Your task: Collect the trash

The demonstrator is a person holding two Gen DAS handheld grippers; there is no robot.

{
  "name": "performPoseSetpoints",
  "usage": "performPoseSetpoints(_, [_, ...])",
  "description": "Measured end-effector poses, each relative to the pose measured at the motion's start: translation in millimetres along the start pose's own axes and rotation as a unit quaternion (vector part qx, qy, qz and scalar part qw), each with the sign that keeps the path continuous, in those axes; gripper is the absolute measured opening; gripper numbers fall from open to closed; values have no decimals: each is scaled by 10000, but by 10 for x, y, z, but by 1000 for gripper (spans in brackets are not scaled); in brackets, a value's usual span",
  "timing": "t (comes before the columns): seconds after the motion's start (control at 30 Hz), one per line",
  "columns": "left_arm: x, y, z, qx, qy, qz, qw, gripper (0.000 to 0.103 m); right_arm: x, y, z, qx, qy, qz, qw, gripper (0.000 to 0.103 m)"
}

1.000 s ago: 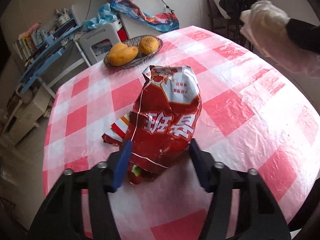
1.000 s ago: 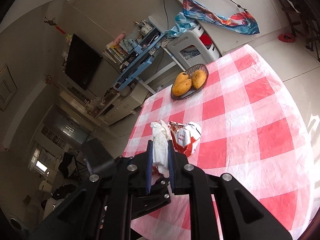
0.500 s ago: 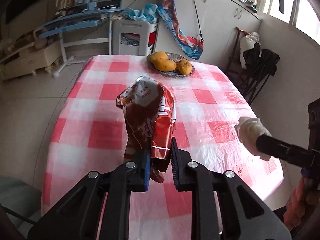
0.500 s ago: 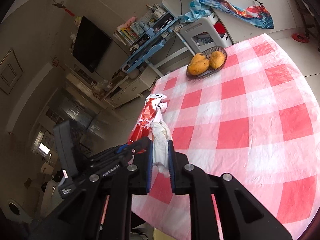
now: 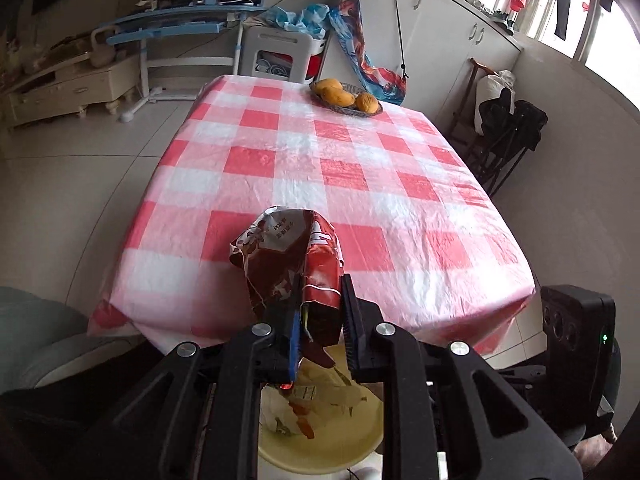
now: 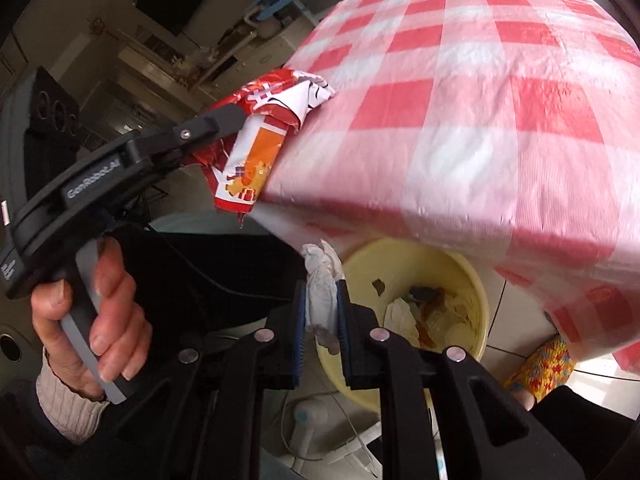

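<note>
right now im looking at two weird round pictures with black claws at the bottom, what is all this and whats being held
No robot here: a person holds a pistol-grip tool in each hand, each with two fingers and a wide-angle camera looking along them. One picture comes from each tool.

The left gripper is clamped on a red snack bag. The right gripper pinches a crumpled white tissue, though its jaws have just been opening slightly. Both hang near a yellow bin beside the table edge. On the checked tablecloth sits only a fruit basket.
</note>
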State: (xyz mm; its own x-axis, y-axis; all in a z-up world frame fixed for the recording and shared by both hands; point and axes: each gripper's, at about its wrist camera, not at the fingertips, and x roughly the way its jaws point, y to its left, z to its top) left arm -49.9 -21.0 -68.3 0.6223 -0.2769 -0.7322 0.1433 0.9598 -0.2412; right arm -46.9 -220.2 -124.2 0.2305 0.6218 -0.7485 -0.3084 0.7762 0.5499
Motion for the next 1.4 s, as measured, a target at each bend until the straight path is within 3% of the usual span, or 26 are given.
performPoseSetpoints(0.17, [-183, -62, -248, -6, 68, -141, 9999, 17, -195, -80, -49, 259, -356, -198, 9988, 47])
performPoseSetpoints(0.37, [-271, -124, -482, -27, 274, -363, 9990, 17, -367, -177, -99, 625, -834, -134, 9945, 50])
performPoseSetpoints(0.6, [-62, -199, -656, 215, 878, -292, 9955, 20, -414, -149, -86, 701, -1172, -205, 9904, 53])
performPoseSetpoints(0.7, [-59, -241, -706, 369, 913, -264, 9948, 22, -430, -166, -108, 727, -1224, -230, 9895, 56])
performPoseSetpoints(0.77, [-83, -240, -714, 398, 878, -277, 9950, 27, -453, -157, -97, 731, -1249, -255, 9891, 56])
performPoseSetpoints(0.83, [-86, -231, -722, 388, 910, -247, 9948, 41, -466, -152, -99, 731, -1272, -278, 9888, 57])
performPoseSetpoints(0.93, [-86, -217, -744, 372, 1009, -216, 9940, 50, -480, -173, -118, 735, -1299, -316, 9883, 59])
performPoseSetpoints(1.03, [-146, -220, -753, 402, 880, -126, 9952, 53, -499, -167, -139, 752, -1333, -348, 9876, 60])
performPoseSetpoints(1.17, [-319, -238, -726, 500, 367, 239, 9978, 64, -564, -88, -161, 586, -1532, -507, 9852, 61])
performPoseSetpoints(1.4, [-631, -287, -649, 710, -565, 958, 9913, 87, -715, 261, -192, -174, -2142, -1193, 9693, 77])
